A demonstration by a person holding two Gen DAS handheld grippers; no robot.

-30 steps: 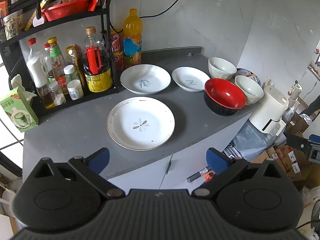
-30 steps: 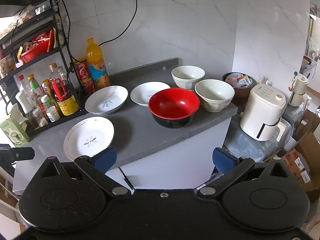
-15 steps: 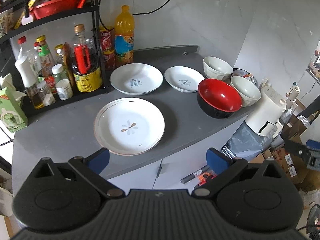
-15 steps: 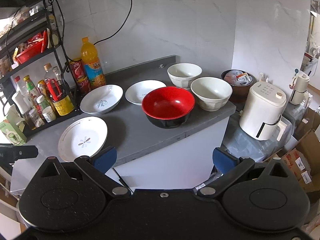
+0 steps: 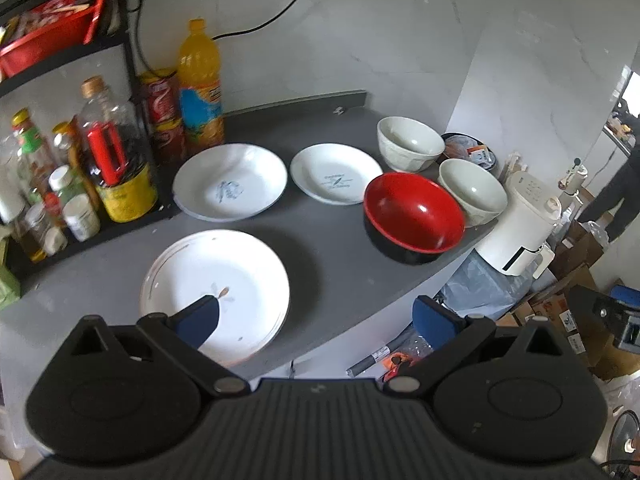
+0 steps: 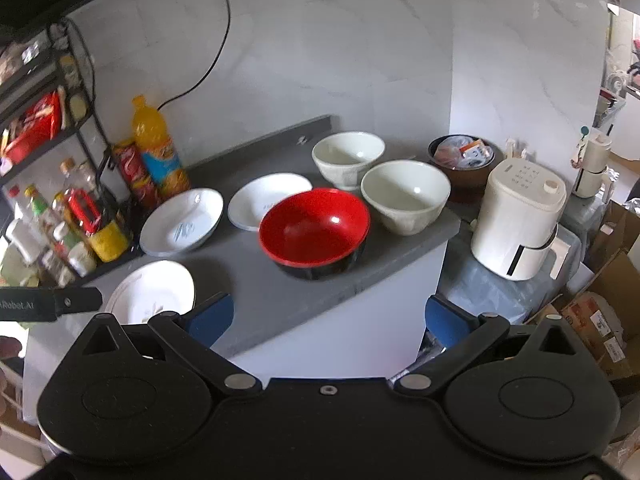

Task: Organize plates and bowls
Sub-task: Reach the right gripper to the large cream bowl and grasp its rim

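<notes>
— What's hard to see?
— The near edge of the front plate (image 5: 224, 280) is covered by the left tool (image 5: 316, 316); the shelf bottles (image 5: 108, 152) blur together.
— And the dishes?
— White plates, two pale bowls (image 6: 404, 196), and one red bowl (image 6: 314, 226) with a black outside, all on the grey desk (image 6: 256, 280).
— The tools?
— Both gape wide and carry nothing. The right tool (image 6: 328, 316) hangs off the desk's front edge.

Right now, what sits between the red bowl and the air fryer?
A white bowl stands between the red bowl and the air fryer, near the counter edge; the right wrist view shows it best.
</notes>
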